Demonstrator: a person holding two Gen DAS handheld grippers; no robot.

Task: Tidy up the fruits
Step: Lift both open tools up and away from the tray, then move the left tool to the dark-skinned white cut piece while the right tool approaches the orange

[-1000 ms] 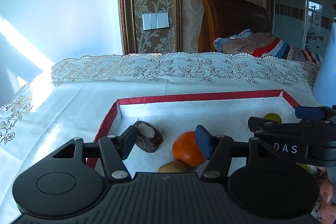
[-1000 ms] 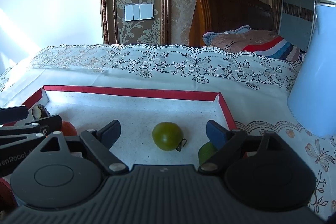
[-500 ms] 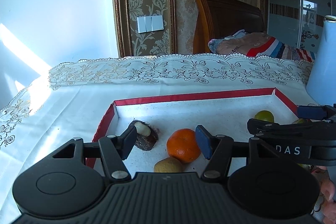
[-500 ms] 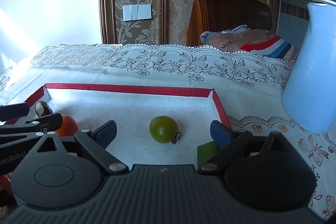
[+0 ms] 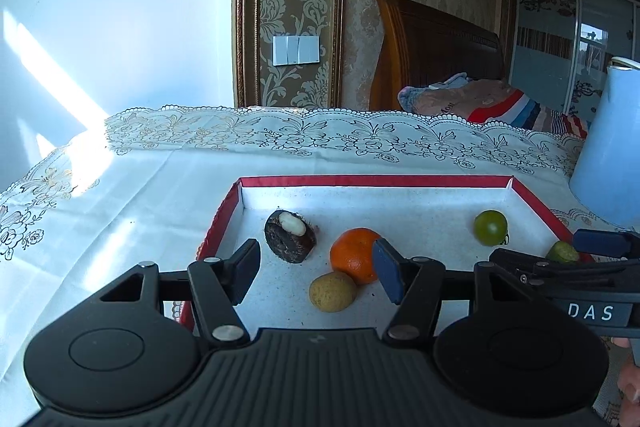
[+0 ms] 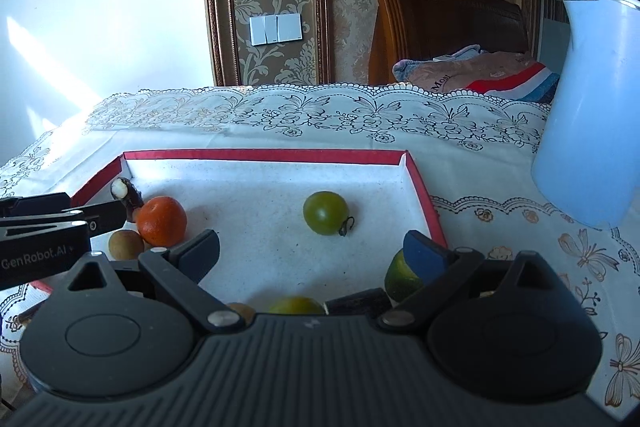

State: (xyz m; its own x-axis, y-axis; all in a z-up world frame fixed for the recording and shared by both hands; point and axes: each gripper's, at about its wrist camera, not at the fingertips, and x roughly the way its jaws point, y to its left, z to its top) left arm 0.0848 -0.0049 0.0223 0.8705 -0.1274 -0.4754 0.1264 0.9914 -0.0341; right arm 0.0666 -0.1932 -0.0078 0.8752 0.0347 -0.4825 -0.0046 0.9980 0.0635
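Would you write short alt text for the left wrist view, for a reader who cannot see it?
The left gripper hovers open and empty over a red-rimmed white tray on a lace tablecloth. The tray holds an orange, a tan round fruit, a dark cut fruit with white flesh and a green tomato. The right gripper enters at right.

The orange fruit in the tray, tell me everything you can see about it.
The orange fruit is round with dimpled, glossy peel, likely a mandarin, whole and unpeeled. It sits on the white floor of the red-rimmed tray, toward its left side. A small tan round fruit lies against its near side; a dark cut fruit sits just left, apart. No gripper holds it.
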